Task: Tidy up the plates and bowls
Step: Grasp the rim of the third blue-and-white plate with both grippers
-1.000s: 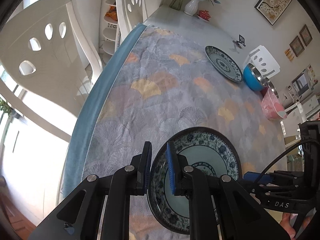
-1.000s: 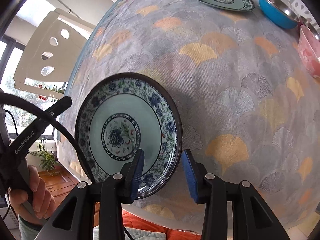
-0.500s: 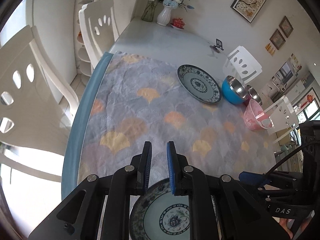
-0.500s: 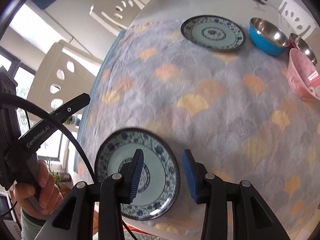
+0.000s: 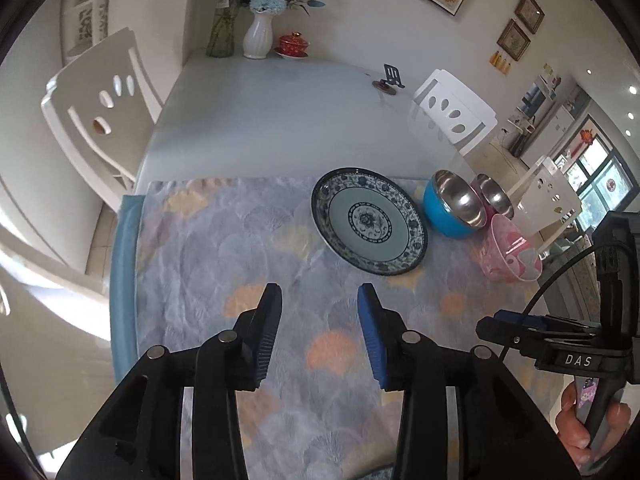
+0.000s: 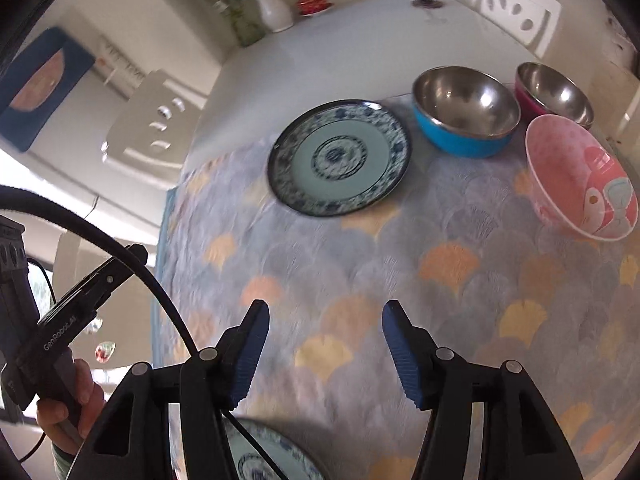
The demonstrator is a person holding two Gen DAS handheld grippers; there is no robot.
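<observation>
Left gripper has jaws spread, nothing between them, held above the cloth. Right gripper also has jaws spread wide and holds nothing, above the same cloth.

Landmark: far plate, blue-and-white pattern, lying flat on the cloth near the cloth's far edge. In the right view the far plate is slightly blurred.

Blue bowl with a steel inside sits just right of the far plate, upright; seen too in the right view. Red bowl, also steel inside, is just right of the blue bowl, farther from the plate; touching or not, cannot tell. Pink bowl with a cartoon print stands right of the far plate and nearer the camera than the two steel ones, tilted; in the left view it is just beside the blue bowl.

Near plate, same pattern, lies on the cloth at the near edge, well apart from the far plate, partly hidden behind the right gripper's left finger.

Vase with flowers stands at the table's far end, well beyond the far plate.
</observation>
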